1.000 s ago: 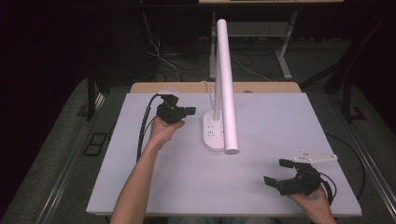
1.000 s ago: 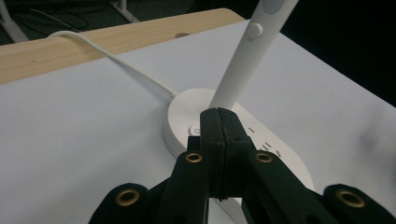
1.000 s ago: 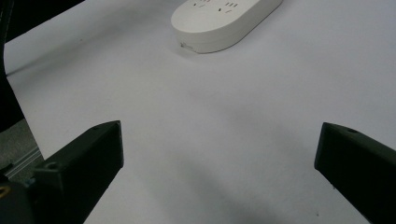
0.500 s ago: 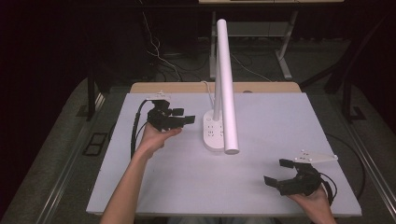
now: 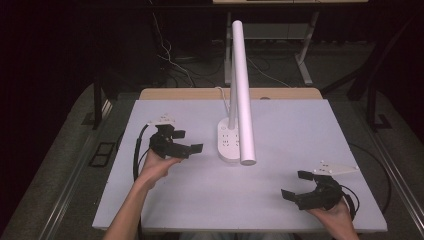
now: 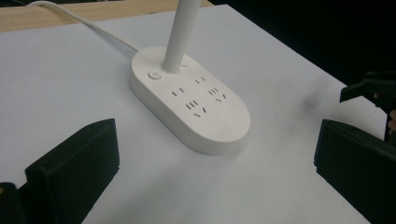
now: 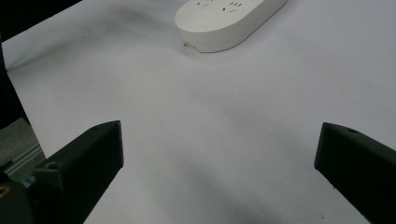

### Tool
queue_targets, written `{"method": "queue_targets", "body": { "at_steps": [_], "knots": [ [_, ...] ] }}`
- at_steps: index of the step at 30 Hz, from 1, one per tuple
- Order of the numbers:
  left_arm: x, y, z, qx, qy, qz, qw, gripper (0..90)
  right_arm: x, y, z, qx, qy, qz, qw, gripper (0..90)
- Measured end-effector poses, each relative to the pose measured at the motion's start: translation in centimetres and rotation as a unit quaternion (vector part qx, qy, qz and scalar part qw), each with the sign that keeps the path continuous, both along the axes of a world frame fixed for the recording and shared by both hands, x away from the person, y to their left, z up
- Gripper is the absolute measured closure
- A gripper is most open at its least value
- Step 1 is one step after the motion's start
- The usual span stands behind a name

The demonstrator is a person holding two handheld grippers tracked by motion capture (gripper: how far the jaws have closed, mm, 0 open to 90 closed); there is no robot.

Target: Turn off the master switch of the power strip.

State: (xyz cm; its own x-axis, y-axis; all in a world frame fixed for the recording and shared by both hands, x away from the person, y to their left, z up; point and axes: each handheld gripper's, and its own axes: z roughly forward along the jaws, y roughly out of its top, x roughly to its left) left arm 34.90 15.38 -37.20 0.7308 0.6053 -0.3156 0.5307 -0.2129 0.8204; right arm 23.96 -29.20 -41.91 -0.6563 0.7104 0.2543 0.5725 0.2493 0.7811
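fingers: both pairs wide, empty | left gripper (image 5: 187,142) view: lamp base (image 6: 191,105) button (image 6: 153,74) | high view: lamp head (image 5: 241,90)

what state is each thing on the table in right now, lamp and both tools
desk lamp: upright on its oval socket base, arm slanting toward the person, not visibly lit
socket base: flat on the table, all sockets empty, cord attached
left tool: jaws just opened wide, nothing between them, beside the base without touching it
right tool: open, empty, near the table's front right corner
table: white top
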Motion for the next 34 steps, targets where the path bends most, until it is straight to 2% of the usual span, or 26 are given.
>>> {"method": "queue_targets", "body": {
  "at_steps": [14,28,34],
  "knots": [
    [-3.8,1.2,-1.0,-0.001,-0.021,0.006,0.9998,0.0,0.0,0.1,0.0,-0.001,0.000,0.000,1.0000,0.6],
    [-7.3,2.0,-3.0,-0.005,-0.026,0.017,0.9995,0.0,-0.1,0.1,0.1,0.001,0.001,0.000,1.0000,0.5],
    [-8.2,2.2,-3.7,-0.008,-0.028,0.019,0.9994,0.0,-0.1,0.1,-0.1,-0.001,0.000,0.002,1.0000,0.5]
  ]
}}
